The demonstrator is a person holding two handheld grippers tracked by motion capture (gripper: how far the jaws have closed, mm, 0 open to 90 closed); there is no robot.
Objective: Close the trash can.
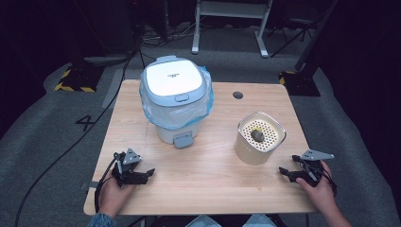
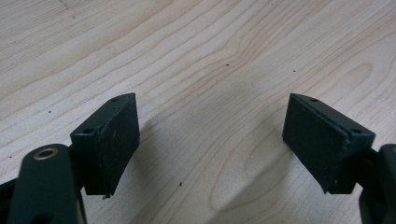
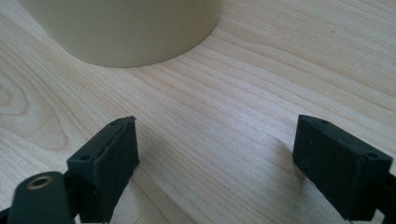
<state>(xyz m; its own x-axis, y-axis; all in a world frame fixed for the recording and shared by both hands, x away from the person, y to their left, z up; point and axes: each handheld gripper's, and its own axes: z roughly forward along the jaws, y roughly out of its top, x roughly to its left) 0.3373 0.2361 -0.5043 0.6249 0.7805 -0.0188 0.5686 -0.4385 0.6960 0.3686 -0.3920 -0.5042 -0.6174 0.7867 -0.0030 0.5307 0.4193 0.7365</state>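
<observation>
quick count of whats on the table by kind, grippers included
lidded bin with blue liner bag: 1
cream container with perforated top: 1
dark lump on that top: 1
grippers, left gripper and right gripper: 2
total: 5

Light wooden table (image 1: 208,175) under my hands, grain running across it, a small dark round hole (image 1: 238,95) near its far edge. On it, toward the far left, stands a white bin with a pale blue lid (image 1: 173,78) and a blue bag (image 1: 204,101) bunched around its rim. To the right and nearer me stands a cream container (image 1: 259,138) with a perforated top, a small dark object (image 1: 257,135) sitting on that top.
</observation>
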